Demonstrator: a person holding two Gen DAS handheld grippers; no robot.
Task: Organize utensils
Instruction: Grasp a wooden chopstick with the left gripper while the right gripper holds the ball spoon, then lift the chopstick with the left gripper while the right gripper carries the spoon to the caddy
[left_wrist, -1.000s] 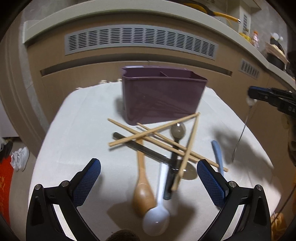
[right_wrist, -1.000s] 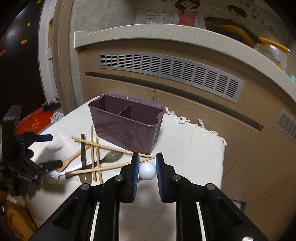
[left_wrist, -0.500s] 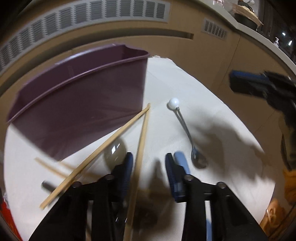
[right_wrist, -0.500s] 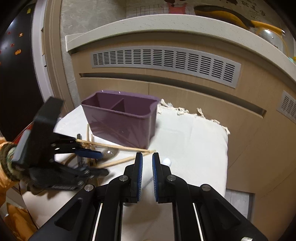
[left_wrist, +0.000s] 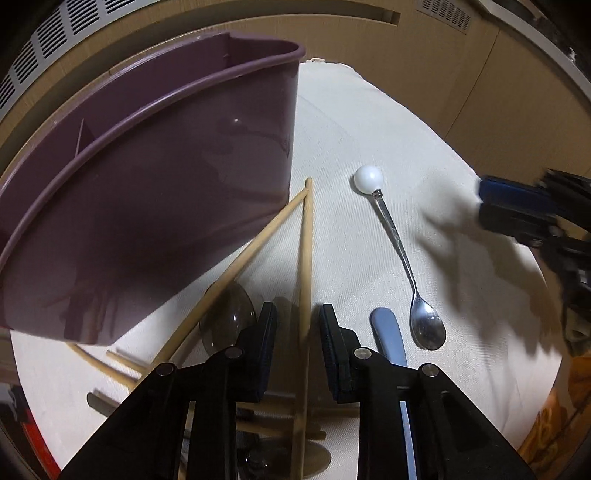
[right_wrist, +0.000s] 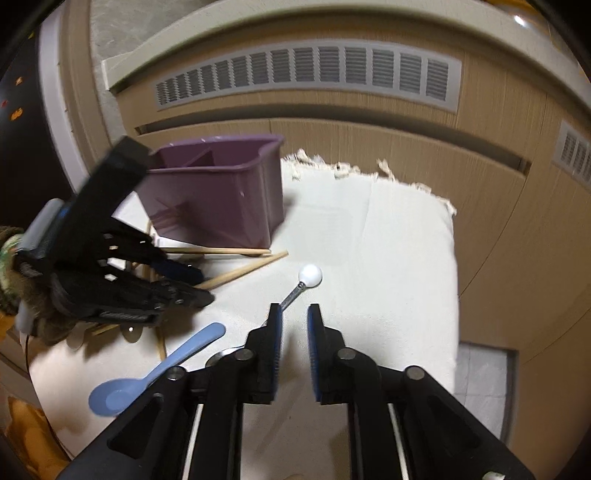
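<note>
Chopstick (left_wrist: 306, 258) sits between left gripper (left_wrist: 297, 321) jaws, perhaps unclamped; purple caddy (left_wrist: 166, 192) alongside; right gripper (right_wrist: 294, 325) parted.

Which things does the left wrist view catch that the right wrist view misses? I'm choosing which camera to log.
Only the left wrist view shows the metal spoon's bowl and a chopstick running between the left gripper's jaws. Only the right wrist view shows the whole blue spoon and the cloth's frayed edge. Both show the purple caddy, the crossed chopsticks and the spoon's white ball end.
</note>
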